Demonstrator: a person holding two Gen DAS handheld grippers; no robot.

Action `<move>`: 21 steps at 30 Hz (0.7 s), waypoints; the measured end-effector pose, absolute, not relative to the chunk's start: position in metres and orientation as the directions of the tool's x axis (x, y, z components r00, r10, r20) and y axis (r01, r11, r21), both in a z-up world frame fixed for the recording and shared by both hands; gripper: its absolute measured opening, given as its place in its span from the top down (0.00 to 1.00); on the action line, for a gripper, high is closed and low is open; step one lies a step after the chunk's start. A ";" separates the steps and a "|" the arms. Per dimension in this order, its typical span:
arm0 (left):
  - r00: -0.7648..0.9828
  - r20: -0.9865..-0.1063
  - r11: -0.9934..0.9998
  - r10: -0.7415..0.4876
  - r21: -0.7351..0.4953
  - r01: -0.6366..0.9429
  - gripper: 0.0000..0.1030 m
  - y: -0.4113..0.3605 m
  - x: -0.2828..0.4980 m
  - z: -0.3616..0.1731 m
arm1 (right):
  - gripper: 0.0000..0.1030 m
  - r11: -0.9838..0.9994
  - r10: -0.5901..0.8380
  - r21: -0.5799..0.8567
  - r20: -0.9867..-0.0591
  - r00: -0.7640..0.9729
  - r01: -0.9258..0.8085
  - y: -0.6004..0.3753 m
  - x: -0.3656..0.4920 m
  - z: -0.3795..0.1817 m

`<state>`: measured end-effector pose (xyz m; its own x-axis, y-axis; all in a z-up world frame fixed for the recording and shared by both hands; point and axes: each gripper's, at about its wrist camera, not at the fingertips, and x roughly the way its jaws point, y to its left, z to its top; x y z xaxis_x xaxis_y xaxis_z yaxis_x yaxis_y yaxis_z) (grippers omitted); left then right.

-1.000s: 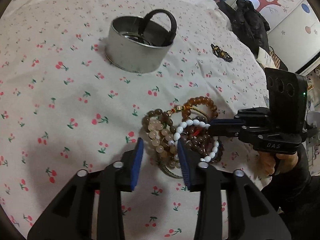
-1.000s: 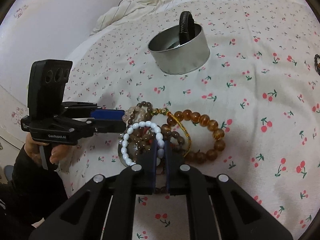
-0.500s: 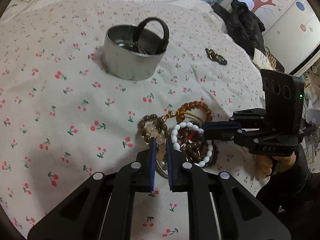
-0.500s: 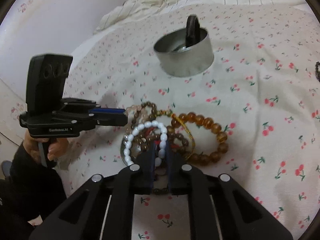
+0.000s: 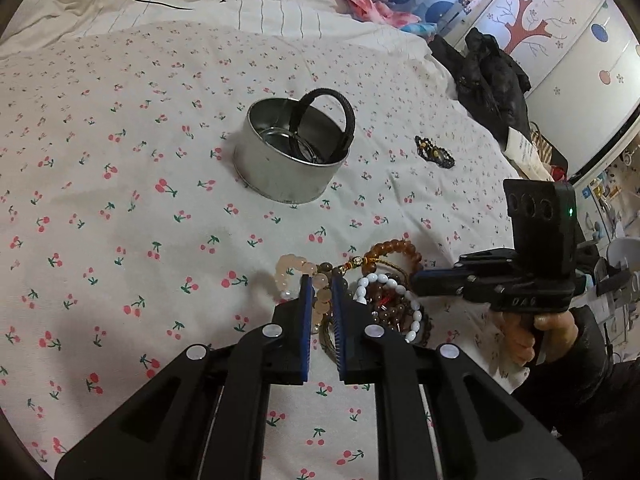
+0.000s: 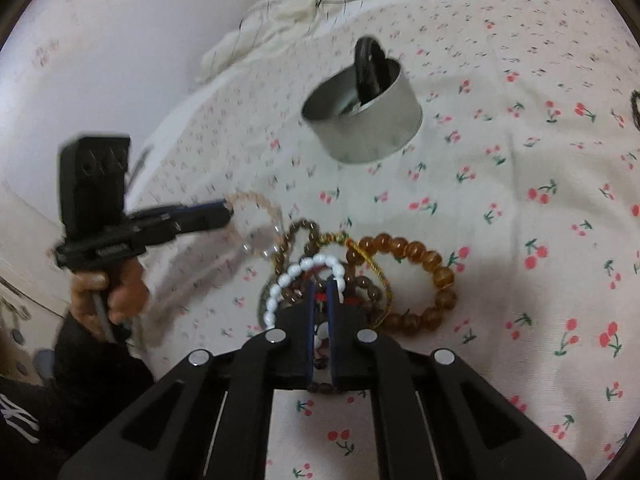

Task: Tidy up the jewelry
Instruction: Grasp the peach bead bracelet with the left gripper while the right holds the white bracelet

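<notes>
Bed w/ cherry-print sheet; white wardrobe w/ tree decal behind; plain wall.

Both tools are matte black plastic with angular, cut-out arms, round silver screw heads and blue ribbed pads on the fingers. The left tool carries a boxy black block with three round holes, as does the right tool (its block shows a small green light and pale lettering below). Black sleeves cover both wrists.
</notes>
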<state>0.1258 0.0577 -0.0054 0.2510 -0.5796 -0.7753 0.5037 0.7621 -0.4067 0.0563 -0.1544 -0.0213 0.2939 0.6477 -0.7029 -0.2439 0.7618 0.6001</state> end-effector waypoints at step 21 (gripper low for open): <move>0.248 -0.776 0.764 -0.580 -0.412 0.497 0.91 0.055 0.126 -0.006 | 0.89 0.797 0.601 0.535 -0.746 0.286 -0.278 -0.140 0.055 -0.026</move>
<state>0.1257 0.0552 -0.0062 0.2481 -0.5798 -0.7761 0.4973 0.7637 -0.4116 0.0553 -0.1400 -0.0259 0.2865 0.6010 -0.7462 -0.2782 0.7974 0.5355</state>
